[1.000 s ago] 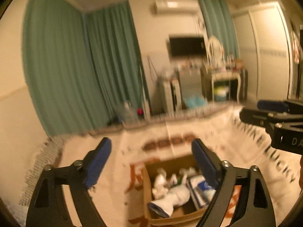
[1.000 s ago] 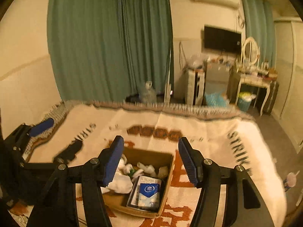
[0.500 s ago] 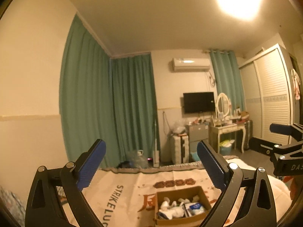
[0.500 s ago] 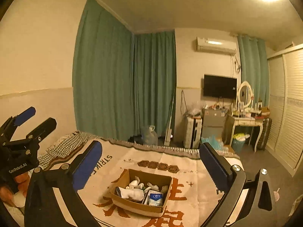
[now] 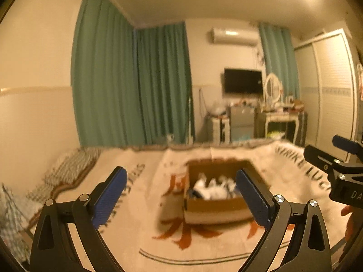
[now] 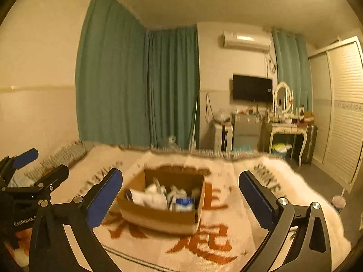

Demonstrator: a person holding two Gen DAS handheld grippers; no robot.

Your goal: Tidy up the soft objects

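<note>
Both grippers are hanging in the air over the bed, well short of the cardboard box, and neither is holding anything. The left gripper is showing its 2 blue pads spread wide, with the box framed between them in the distance. The right gripper is likewise standing wide apart, empty, with the box lying ahead and slightly left of its centre line.

The box is sitting open-topped on the cream blanket, which is carrying large orange characters and dark lettering. Inside it, soft white items are lying in a loose heap, possibly socks or small cloths, though motion blur is making that hard to confirm. A blue-and-white packet, probably tissues, is standing against the near right wall of the box.

Judging by this, the organizing is looking hardly begun or between steps: the contents are jumbled, and no sorted piles are showing on the blanket. What is remaining seems to be reaching in and arranging each piece.
</note>
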